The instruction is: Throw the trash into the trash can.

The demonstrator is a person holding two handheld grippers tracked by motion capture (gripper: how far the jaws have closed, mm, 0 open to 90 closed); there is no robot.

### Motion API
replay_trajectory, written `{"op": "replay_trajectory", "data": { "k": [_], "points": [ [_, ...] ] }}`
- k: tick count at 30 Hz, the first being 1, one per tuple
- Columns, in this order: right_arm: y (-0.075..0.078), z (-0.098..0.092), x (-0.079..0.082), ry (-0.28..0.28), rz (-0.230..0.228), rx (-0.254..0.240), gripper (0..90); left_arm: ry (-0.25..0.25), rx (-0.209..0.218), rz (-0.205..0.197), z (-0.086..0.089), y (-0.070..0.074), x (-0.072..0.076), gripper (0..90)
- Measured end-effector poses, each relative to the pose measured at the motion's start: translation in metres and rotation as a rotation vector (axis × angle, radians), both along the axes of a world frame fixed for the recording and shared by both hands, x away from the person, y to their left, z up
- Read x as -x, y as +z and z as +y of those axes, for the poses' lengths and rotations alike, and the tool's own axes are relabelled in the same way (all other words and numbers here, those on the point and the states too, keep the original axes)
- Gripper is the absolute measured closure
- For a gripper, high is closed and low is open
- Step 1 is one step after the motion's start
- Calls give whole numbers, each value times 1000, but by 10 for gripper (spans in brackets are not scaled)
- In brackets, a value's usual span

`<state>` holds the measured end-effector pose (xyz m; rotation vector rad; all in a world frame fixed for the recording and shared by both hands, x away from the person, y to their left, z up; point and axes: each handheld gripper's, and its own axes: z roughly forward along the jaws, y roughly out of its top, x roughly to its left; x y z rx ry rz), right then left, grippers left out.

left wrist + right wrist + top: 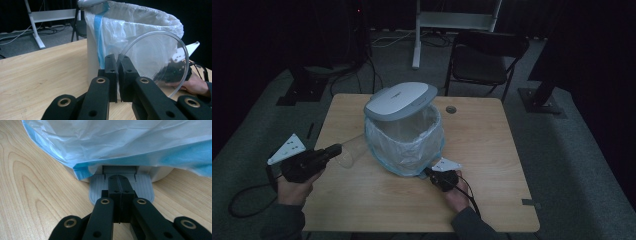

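A white pedal bin (404,137) lined with a clear bag with a blue edge stands mid-table, its grey lid (399,100) tilted up and open. My left gripper (336,150) is to the left of the bin, shut on the rim of a clear plastic cup (349,154) lying sideways with its mouth toward the bin. In the left gripper view the jaws (119,62) pinch the cup's wall (150,60) in front of the bag (130,22). My right gripper (429,173) is shut, with its tips (119,183) resting on the bin's grey foot pedal (98,191).
The wooden table (492,165) has a round cable hole (451,109) behind the bin. A dark folding chair (484,60) and a white stand (417,35) are on the floor beyond the far edge. Cables trail from both grippers.
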<state>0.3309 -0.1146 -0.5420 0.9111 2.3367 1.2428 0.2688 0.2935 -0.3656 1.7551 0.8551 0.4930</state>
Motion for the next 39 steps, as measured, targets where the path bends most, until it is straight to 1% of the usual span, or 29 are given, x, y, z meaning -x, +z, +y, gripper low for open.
{"op": "replay_trajectory", "data": {
  "k": [4,10,14,21,27,32,38,39],
  "points": [
    [0,0,0,1,-2,1,900,-1,-24,-3,-1,6,-1,870],
    [0,0,0,2,-3,3,900,-20,-50,-4,-4,14,-2,870],
    [0,0,0,3,-3,4,900,-30,-55,-7,-5,19,-2,870],
    [0,0,0,2,-3,2,900,-48,-45,-11,-8,25,0,870],
    [0,0,0,2,-2,3,900,-53,-36,-12,-8,31,1,870],
    [0,0,0,1,-2,4,900,-69,-30,-27,-9,39,4,870],
    [0,0,0,0,-1,3,900,-75,-3,-35,-9,48,4,870],
    [0,0,0,0,0,2,900,-75,-4,-38,-10,49,5,870]
  ]
}}
